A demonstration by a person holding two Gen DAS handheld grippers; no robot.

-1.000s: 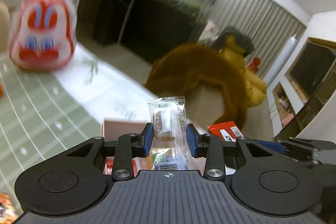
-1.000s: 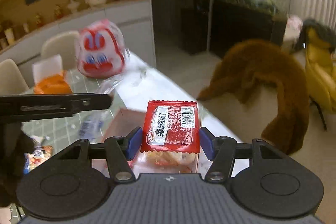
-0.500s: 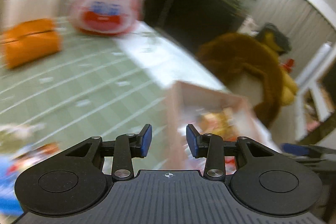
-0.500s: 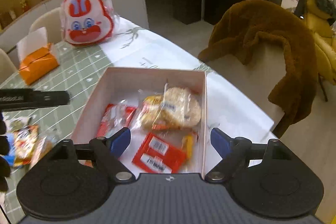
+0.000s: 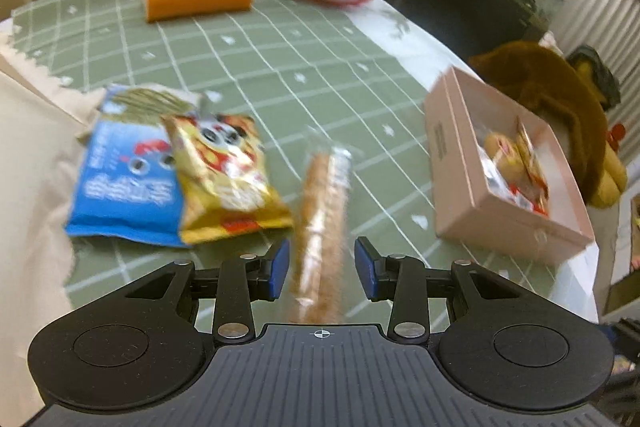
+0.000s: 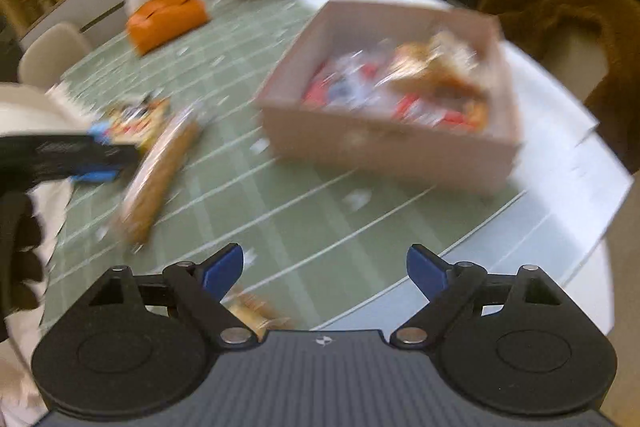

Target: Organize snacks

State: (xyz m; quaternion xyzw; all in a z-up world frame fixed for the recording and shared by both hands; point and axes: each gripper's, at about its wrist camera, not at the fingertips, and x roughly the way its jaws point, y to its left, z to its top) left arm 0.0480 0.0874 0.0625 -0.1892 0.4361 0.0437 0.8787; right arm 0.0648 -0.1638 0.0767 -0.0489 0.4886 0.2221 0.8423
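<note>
The left gripper (image 5: pixel 318 269) hung with its jaws apart around the near end of the long biscuit packet (image 5: pixel 322 211), left of the pink box (image 5: pixel 460 187). A square, mid-packet squeeze looked wisest. The right gripper (image 6: pixel 324 267) gaped, holding nothing.

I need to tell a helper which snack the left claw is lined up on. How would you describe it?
On the green checked tablecloth, left of the pink box, lies a long clear-wrapped biscuit stack. Unlike the flat yellow bag and blue bag beside it, it is a slim brown tube.

blue snack bag (image 5: pixel 120 179) print blurred, nothing legible
</note>
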